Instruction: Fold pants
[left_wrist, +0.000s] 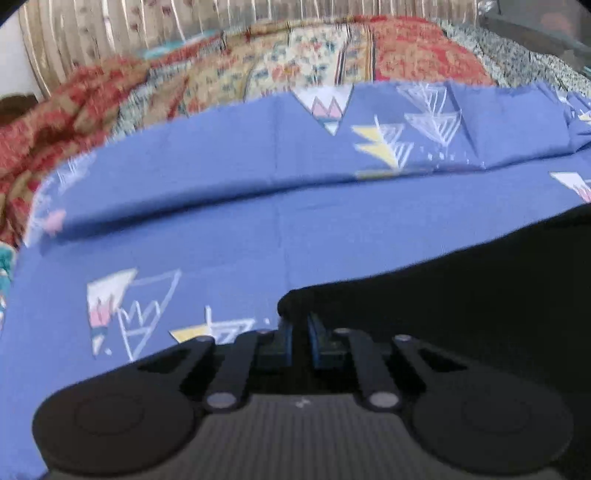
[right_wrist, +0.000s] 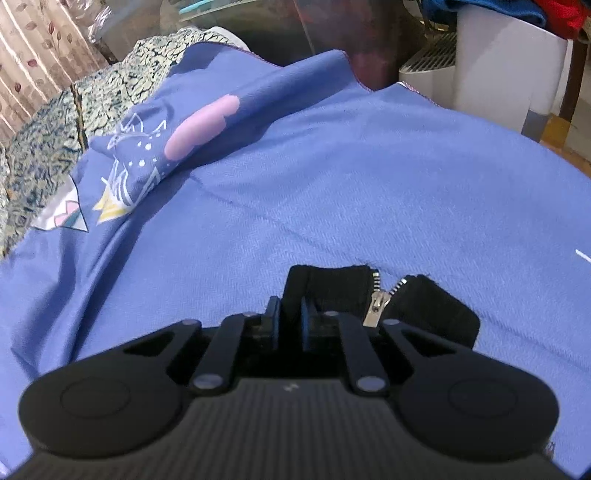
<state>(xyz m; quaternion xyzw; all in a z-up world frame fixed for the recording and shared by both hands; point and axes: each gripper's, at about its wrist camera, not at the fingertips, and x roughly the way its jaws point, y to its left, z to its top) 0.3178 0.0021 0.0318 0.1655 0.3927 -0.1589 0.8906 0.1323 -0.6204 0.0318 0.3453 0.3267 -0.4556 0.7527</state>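
The black pants (left_wrist: 461, 295) lie on a blue printed bedsheet (left_wrist: 221, 240) and fill the right side of the left wrist view. My left gripper (left_wrist: 299, 323) is shut on a corner of their edge, which bunches over the fingertips. In the right wrist view the pants' waistband (right_wrist: 325, 280) shows, with the silver zipper (right_wrist: 376, 304) partly undone. My right gripper (right_wrist: 290, 314) is shut on the waistband just left of the zipper. The rest of the pants is hidden under both grippers' bodies.
The blue sheet (right_wrist: 369, 166) covers the bed. A blue printed pillow (right_wrist: 192, 129) lies at the back left. A red and cream patterned quilt (left_wrist: 295, 62) is heaped behind the sheet before a curtain (left_wrist: 110, 29). A white appliance (right_wrist: 498, 55) stands past the bed's far edge.
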